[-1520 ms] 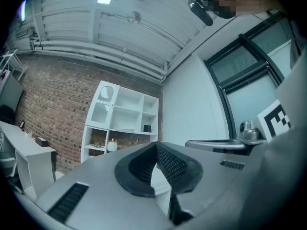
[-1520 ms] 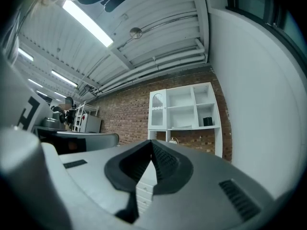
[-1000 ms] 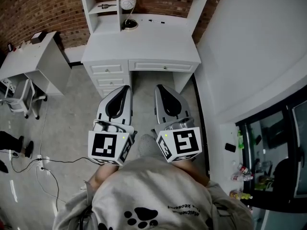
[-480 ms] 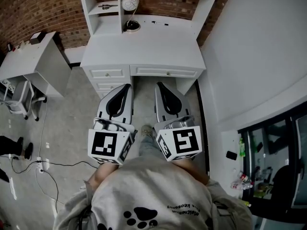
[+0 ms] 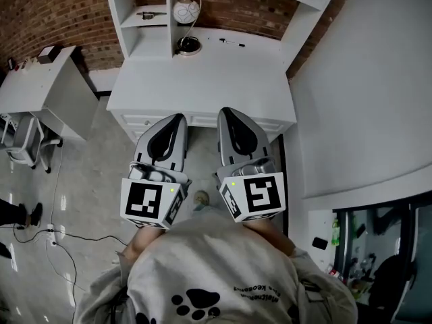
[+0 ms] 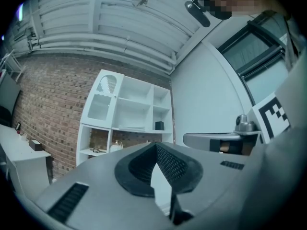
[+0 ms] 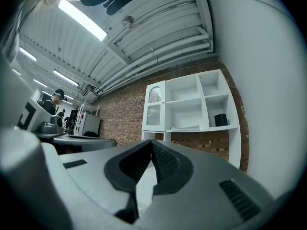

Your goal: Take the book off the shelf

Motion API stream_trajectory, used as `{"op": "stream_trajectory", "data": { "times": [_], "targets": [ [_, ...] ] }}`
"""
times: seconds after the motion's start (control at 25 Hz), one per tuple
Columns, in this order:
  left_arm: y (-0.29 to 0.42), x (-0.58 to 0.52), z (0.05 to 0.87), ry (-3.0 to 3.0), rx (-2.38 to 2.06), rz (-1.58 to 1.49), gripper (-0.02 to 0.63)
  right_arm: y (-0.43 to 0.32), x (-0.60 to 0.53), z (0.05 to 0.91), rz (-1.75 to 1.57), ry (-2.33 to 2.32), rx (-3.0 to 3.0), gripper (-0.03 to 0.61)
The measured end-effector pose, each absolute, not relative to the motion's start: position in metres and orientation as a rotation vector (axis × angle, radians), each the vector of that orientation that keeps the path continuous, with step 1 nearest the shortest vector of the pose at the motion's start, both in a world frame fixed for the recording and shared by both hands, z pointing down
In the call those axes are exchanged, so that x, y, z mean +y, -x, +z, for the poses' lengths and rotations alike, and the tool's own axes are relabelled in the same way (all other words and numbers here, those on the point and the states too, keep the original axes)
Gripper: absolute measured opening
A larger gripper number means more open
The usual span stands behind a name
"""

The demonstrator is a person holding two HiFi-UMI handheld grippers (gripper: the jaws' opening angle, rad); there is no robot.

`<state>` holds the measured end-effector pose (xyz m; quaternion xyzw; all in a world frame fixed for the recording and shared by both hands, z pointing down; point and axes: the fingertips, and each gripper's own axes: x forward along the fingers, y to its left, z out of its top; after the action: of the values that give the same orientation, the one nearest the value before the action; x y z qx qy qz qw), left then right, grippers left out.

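A white desk with a shelf unit stands against the brick wall ahead. A thin pale book lies flat on the middle shelf; it also shows as the flat book in the left gripper view. The head view does not show it. My left gripper and right gripper are held side by side at chest height, tips over the desk's front edge. Both the left gripper and the right gripper are shut with nothing between their jaws, well short of the shelves.
A small dark box stands on the shelf right of the book. A round globe ornament sits at the desk's back left. A second white table and a chair stand to the left, cables on the floor, a white wall on the right.
The view has moved forward: the desk is nearer and the gripper tips now reach over its front edge. Both grippers stay shut and side by side.
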<state>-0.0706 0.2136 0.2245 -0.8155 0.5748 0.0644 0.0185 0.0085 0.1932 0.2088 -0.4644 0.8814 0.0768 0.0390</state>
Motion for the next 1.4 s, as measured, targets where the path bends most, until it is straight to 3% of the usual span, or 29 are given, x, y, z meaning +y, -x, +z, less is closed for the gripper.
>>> {"op": "stream_trajectory", "data": {
  "times": [0.32,1.4],
  "targets": [
    [0.075,0.128,0.220,2.460,1.846,0.233,0.008,-0.003,0.098,0.210,0.234,1.329,2.753,0.018],
    [0.058,-0.002,0.214,2.513,1.729,0.196,0.008,-0.020,-0.020,0.216,0.229,1.409,2.713,0.018]
  ]
}}
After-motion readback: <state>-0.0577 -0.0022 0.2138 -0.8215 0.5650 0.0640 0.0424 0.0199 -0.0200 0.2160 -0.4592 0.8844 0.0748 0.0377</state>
